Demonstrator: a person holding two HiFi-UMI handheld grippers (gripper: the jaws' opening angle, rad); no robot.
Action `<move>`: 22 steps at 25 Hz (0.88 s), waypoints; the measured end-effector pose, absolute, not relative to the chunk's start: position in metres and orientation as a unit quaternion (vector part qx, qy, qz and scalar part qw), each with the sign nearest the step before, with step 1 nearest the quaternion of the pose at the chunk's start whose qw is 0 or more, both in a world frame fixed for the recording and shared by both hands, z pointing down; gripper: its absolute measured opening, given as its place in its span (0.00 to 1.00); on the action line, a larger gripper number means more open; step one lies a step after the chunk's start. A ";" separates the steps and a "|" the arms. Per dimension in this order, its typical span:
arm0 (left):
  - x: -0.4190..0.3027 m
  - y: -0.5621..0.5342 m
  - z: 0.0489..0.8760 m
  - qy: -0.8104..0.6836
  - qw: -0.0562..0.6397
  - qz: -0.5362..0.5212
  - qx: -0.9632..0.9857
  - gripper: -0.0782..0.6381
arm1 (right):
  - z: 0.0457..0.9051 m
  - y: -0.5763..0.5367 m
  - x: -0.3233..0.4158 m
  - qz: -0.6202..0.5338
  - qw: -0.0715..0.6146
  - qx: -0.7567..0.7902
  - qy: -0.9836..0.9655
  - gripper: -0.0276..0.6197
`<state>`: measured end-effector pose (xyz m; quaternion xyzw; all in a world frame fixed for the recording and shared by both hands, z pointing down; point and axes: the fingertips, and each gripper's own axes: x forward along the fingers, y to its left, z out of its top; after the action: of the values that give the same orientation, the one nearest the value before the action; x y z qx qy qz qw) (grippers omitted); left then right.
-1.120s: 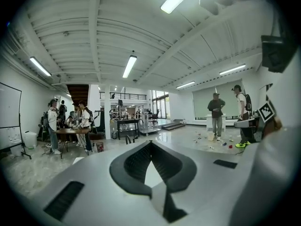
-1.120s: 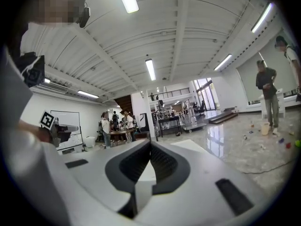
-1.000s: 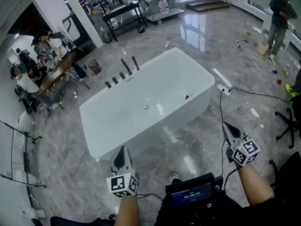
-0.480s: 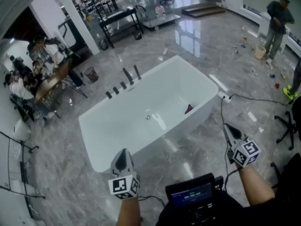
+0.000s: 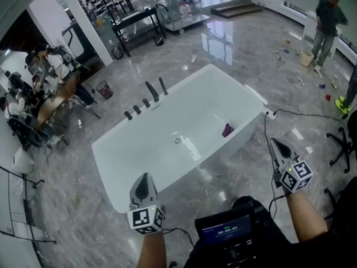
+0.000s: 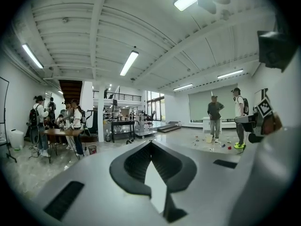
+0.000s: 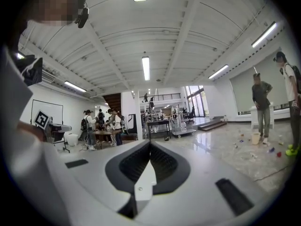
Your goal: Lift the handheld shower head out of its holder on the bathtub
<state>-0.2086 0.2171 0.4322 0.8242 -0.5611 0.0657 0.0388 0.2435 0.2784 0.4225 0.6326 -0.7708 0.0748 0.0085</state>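
Straight ahead of the left gripper [image 5: 144, 178], the white bathtub [image 5: 114, 169] fills the middle of the marble floor, its near wall just beyond the claw's tip. Both claws hang short of the tub: the left gripper's jaws are pressed together with nothing in them, and the right gripper [image 5: 274, 143], well off to the side by the tub's near corner, has its jaws together and empty too. Across the basin from the left claw, on the far rim, runs a row of dark fittings [image 5: 137, 108], and at the end of that row the handheld shower head [image 5: 162, 86] stands upright in its holder (small at this range, so no finer detail shows). Between the two claws and further out, a purple object [image 5: 228, 130] lies inside the tub. Just ahead of the right claw, a white power strip [image 5: 270, 114] lies on the floor beside the tub's corner.
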 end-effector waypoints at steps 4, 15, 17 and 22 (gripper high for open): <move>-0.210 0.204 0.432 -0.562 0.032 0.068 0.824 0.12 | 0.431 0.265 0.247 0.082 0.002 0.636 -0.768 0.05; -0.223 0.167 0.433 -0.600 0.027 0.067 0.797 0.12 | 0.443 0.179 0.232 0.071 -0.005 0.596 -0.800 0.05; -0.225 0.157 0.435 -0.603 0.031 0.073 0.793 0.12 | 0.442 0.160 0.227 0.073 -0.008 0.591 -0.804 0.05; -0.222 0.129 0.437 -0.611 0.036 0.077 0.787 0.12 | 0.444 0.124 0.228 0.078 -0.006 0.581 -0.810 0.05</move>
<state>-0.2222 0.1293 0.4371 0.7869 -0.6113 0.0766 0.0356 0.2284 0.1244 0.4440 0.5809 -0.8102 0.0778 -0.0058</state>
